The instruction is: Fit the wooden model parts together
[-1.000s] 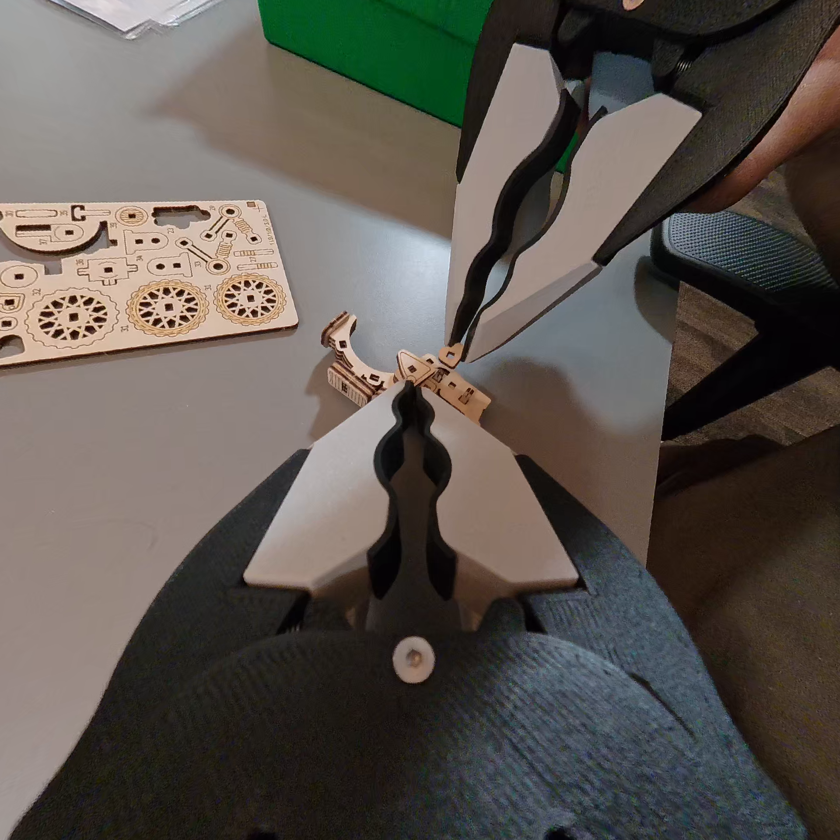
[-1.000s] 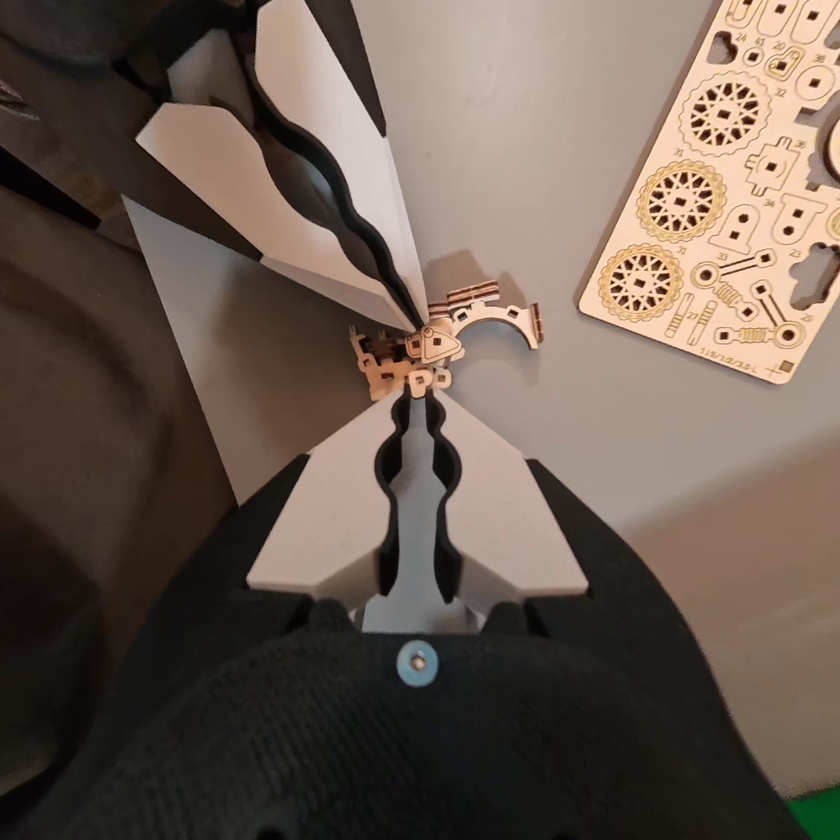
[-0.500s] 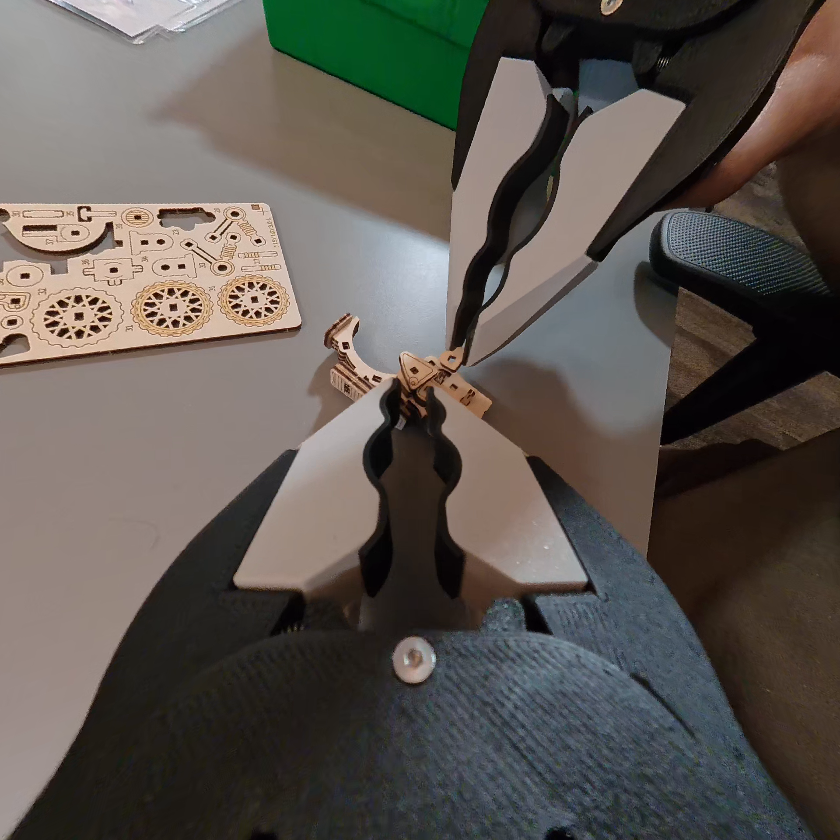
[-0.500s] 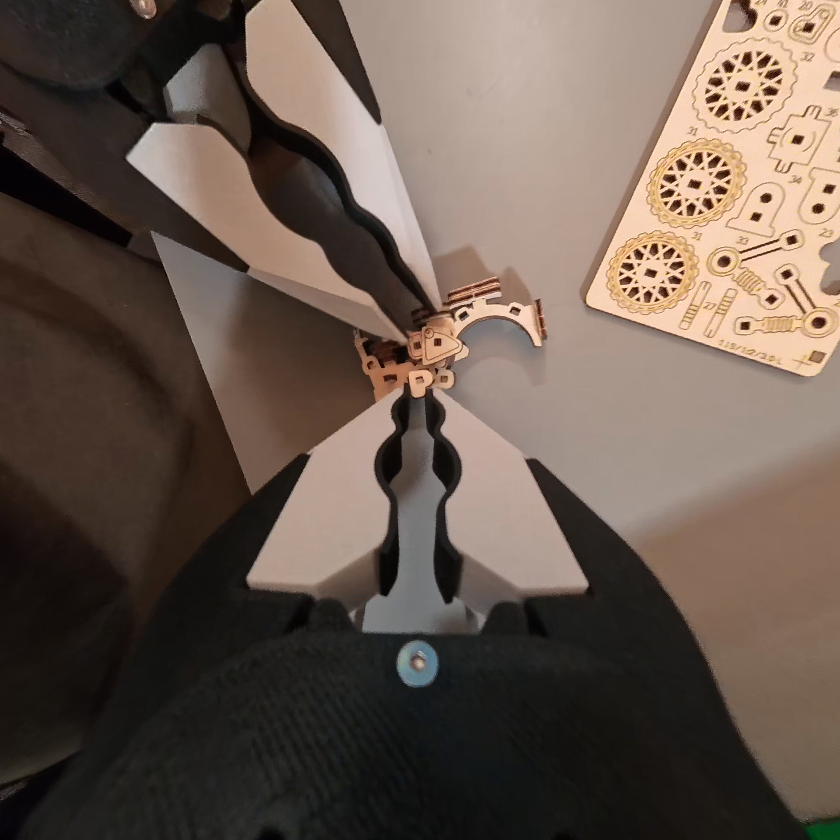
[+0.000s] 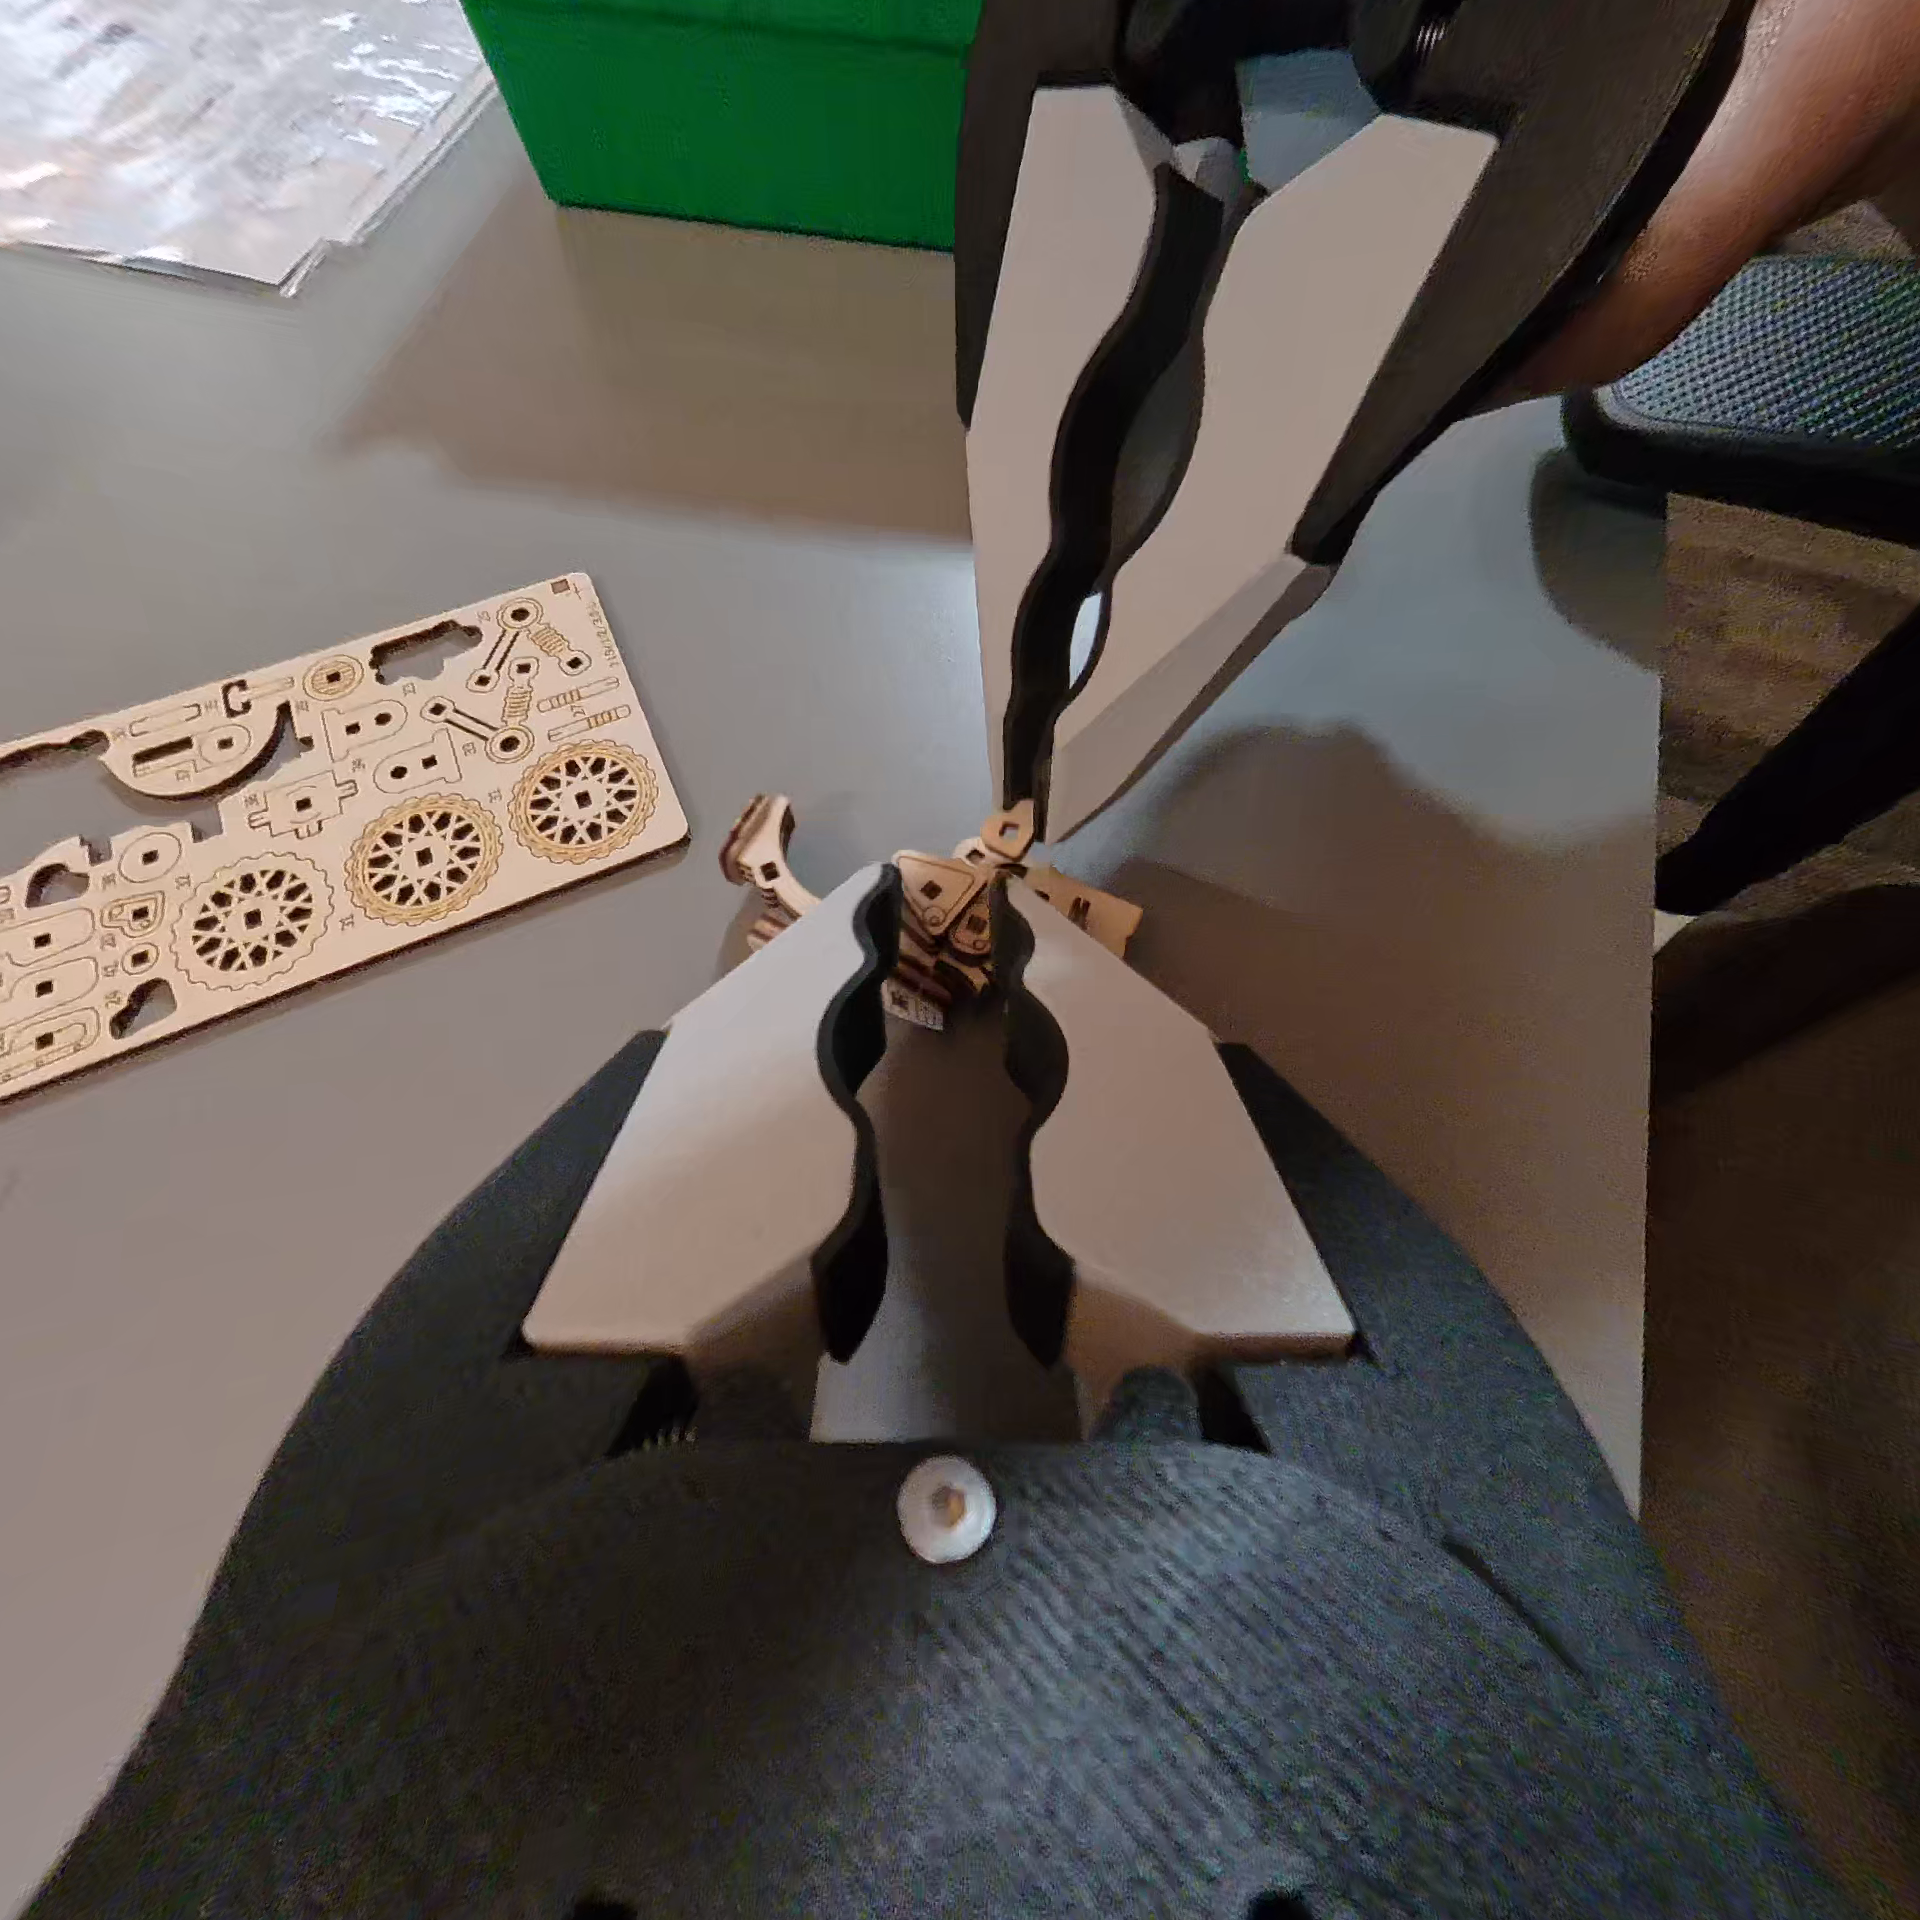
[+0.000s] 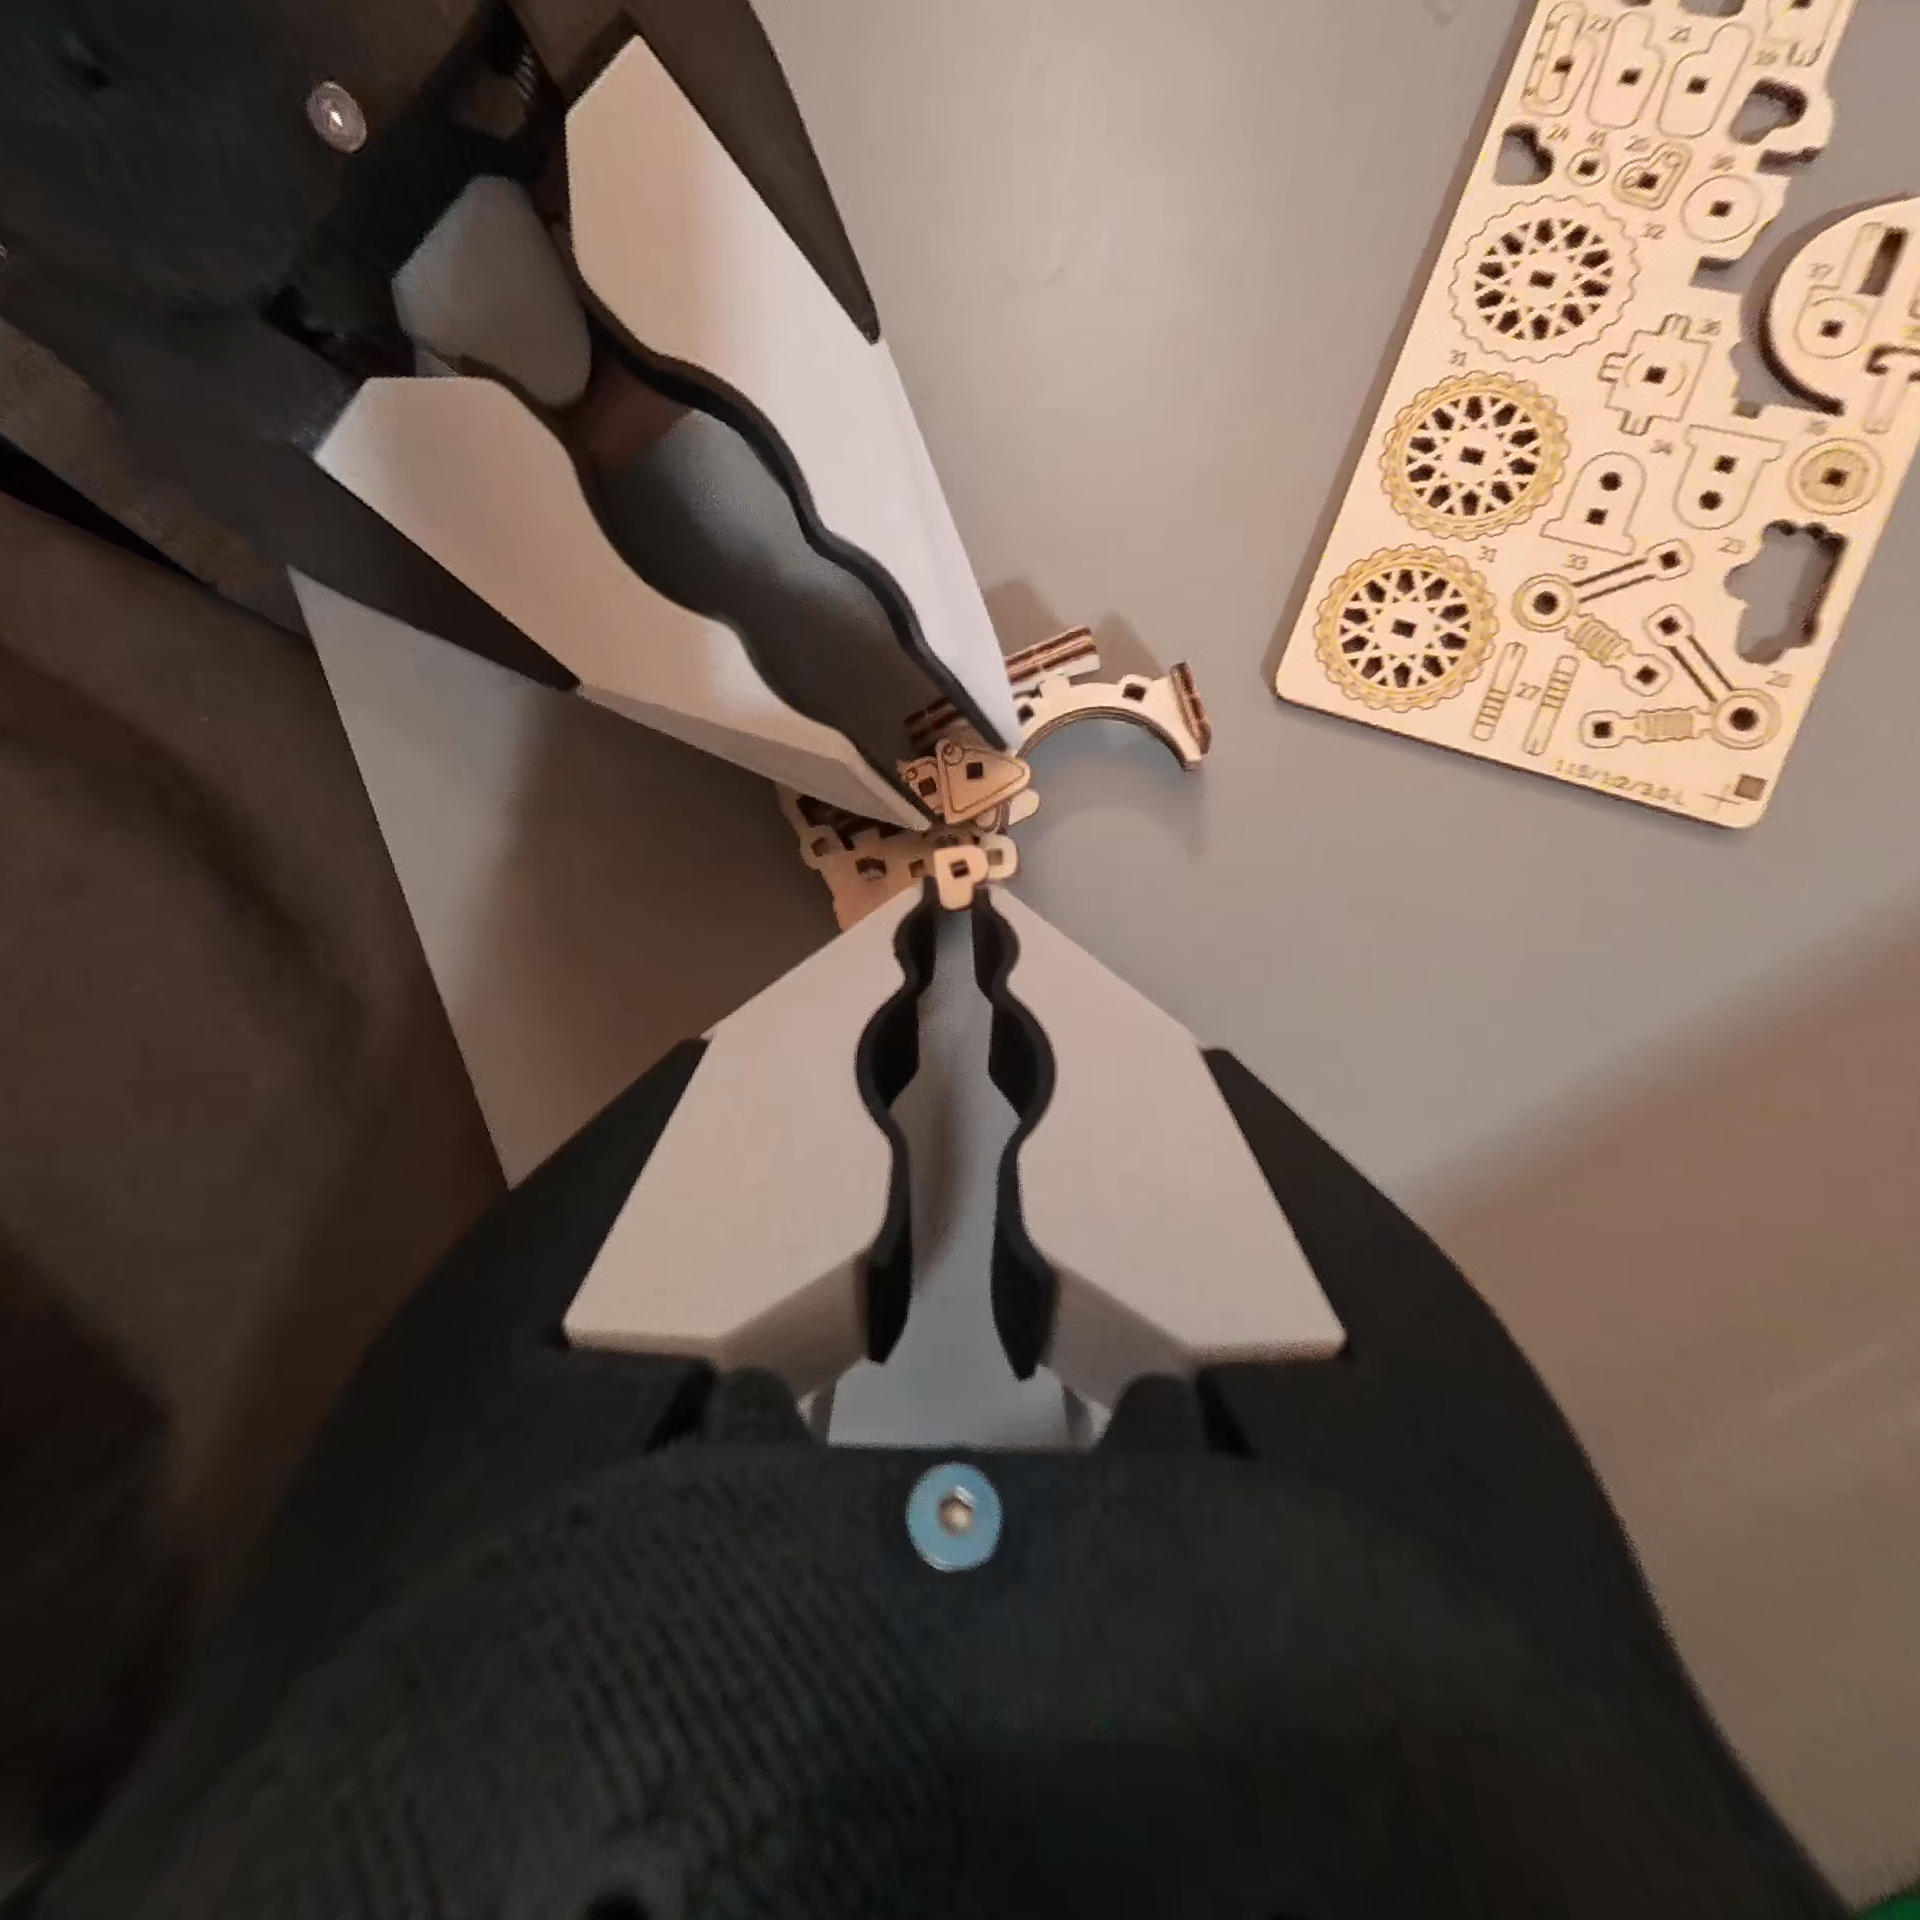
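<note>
A partly built wooden model (image 5: 935, 914) with a curved arch part (image 5: 764, 862) sits near the grey table's right edge. My left gripper (image 5: 940, 894) straddles the model's body, its fingertips pressed against both sides. In the right wrist view it (image 6: 951, 774) comes in from the upper left onto the model (image 6: 966, 779). My right gripper (image 6: 956, 914) is shut on a small wooden tab (image 6: 961, 868) with a square hole and holds it against the model's edge. In the left wrist view it (image 5: 1023, 800) comes down from above with the tab (image 5: 1010, 828).
A laser-cut wooden sheet of parts (image 5: 312, 821) lies to the left, also in the right wrist view (image 6: 1621, 436). A green box (image 5: 748, 114) and clear plastic sheets (image 5: 208, 125) lie at the back. The table edge (image 5: 1652, 935) runs close on the right, with a black chair (image 5: 1787, 416) beyond. My two grippers' fingertips are within a few centimetres of each other.
My left gripper's jaws have widened and slid forward, so the model's body now sits between the fingertips. The right gripper has kept the small tab against the model.
</note>
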